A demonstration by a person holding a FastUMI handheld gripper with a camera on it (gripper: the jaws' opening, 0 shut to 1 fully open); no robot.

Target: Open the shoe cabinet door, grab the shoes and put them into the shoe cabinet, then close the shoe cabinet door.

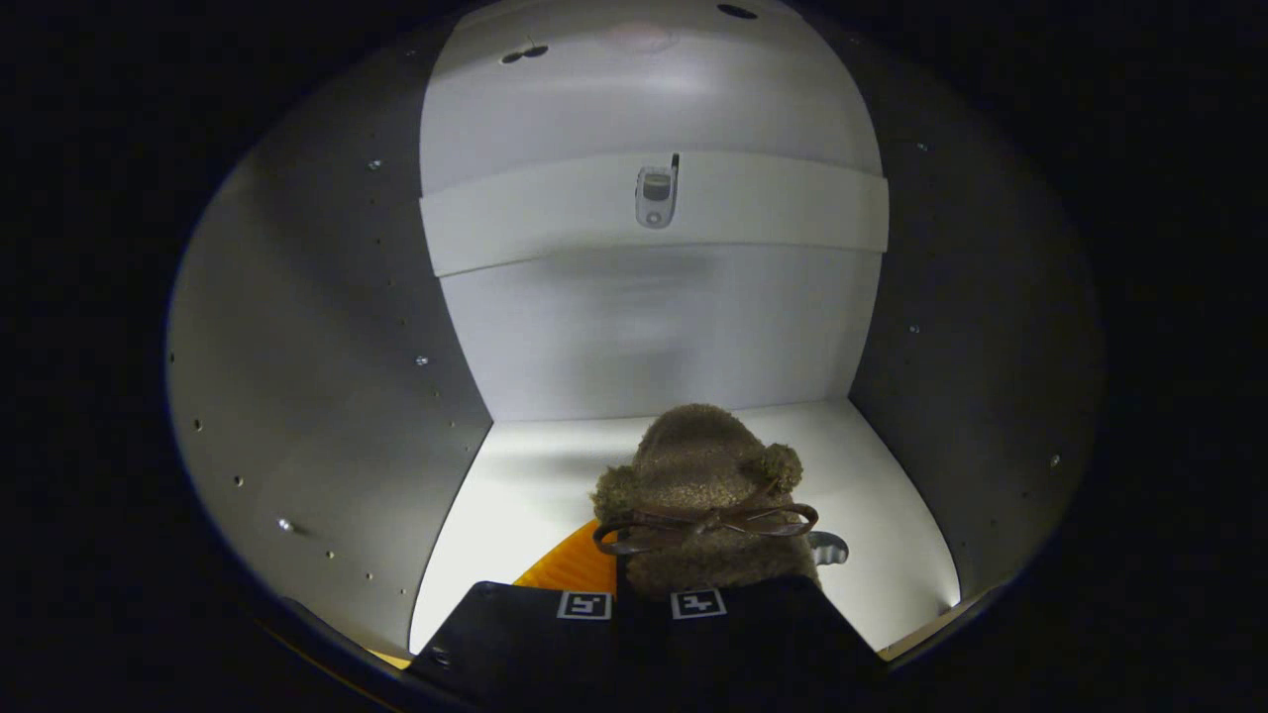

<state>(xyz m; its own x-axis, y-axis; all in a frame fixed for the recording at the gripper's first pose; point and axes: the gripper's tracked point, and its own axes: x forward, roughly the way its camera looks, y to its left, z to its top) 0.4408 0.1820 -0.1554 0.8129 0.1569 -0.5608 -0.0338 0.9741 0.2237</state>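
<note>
The claw [642,606] is poking into the shoe cabinet [327,327] with its fingers close together on the fuzzy brown slipper [698,475], which sits right ahead of them and fills the middle of the cabinet floor [525,485]. Bare floor runs either side of the slipper, a bit wider on the left, plus a strip between its toe and the back wall [654,347]. Side walls box things in. Overhead a crossbar [773,208] with a small latch [656,196] hangs well above the slipper, so lots of headroom.
</note>
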